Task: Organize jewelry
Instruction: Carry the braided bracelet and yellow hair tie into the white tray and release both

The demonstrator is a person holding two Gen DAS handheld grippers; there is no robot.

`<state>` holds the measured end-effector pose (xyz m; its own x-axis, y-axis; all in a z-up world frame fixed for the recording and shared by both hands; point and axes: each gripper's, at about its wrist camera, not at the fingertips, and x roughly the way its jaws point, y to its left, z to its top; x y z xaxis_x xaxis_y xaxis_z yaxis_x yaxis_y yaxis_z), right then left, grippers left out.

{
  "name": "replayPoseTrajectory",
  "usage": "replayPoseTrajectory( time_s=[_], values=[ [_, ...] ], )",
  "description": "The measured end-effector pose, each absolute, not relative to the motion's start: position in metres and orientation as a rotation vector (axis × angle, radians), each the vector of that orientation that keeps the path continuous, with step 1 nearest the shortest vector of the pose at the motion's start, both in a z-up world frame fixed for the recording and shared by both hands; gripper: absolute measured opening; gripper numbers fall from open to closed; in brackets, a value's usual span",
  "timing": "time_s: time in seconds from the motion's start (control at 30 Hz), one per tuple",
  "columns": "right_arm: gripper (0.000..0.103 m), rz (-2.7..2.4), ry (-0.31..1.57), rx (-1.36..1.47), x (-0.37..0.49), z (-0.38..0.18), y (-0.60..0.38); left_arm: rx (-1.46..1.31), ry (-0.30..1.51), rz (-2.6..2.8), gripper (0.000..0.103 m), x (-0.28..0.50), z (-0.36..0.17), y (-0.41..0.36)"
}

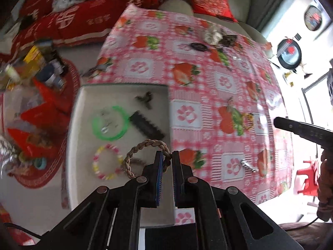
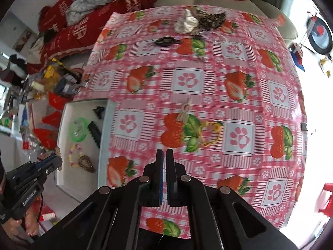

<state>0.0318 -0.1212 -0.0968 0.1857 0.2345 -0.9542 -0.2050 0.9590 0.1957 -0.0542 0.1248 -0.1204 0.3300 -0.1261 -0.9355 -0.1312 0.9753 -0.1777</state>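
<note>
My left gripper (image 1: 167, 156) is shut on a tan braided rope bracelet (image 1: 139, 154) and holds it above the white tray (image 1: 83, 145). In the tray lie a green ring (image 1: 110, 123), a pink-and-yellow bead bracelet (image 1: 107, 161), a black comb clip (image 1: 146, 126) and a small dark clip (image 1: 144, 99). My right gripper (image 2: 164, 154) is shut and empty above the strawberry tablecloth (image 2: 208, 166). A yellow braided bracelet (image 2: 212, 133) and a beige bow piece (image 2: 186, 110) lie ahead of it. A silver clip (image 1: 248, 164) lies to the right of my left gripper.
At the table's far side lie a black hair tie (image 2: 165, 41), a white scrunchie (image 2: 186, 24) and a dark tangle of jewelry (image 2: 211, 20). Red packets and boxes (image 1: 41, 66) crowd the left of the tray. A sofa with red cushions (image 1: 210, 2) stands behind.
</note>
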Motion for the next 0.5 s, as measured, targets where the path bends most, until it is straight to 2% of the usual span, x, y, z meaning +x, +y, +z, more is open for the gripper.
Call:
replayPoseTrajectory(
  time_s=[0.13,0.17,0.2,0.23,0.27,0.5],
  values=[
    [0.004,0.302,1.395,0.054,0.038,-0.116,-0.120,-0.266,1.250,0.069,0.015,-0.071,-0.126,0.149],
    [0.015,0.291,1.419,0.078,0.041,-0.124,-0.124,-0.269,1.249,0.081,0.015,-0.074,-0.126,0.153],
    [0.040,0.259,1.457,0.123,0.047,-0.138,-0.132,-0.273,1.250,0.091,0.015,-0.077,-0.127,0.156],
    [0.052,0.233,1.469,0.145,0.050,-0.147,-0.138,-0.274,1.251,0.101,0.015,-0.079,-0.128,0.160],
    [0.058,0.202,1.469,0.153,0.054,-0.156,-0.144,-0.274,1.253,0.108,0.015,-0.081,-0.129,0.161],
    [0.049,0.099,1.489,0.006,0.082,-0.208,-0.145,-0.275,1.293,0.129,0.015,-0.085,-0.142,0.163]
  ],
)
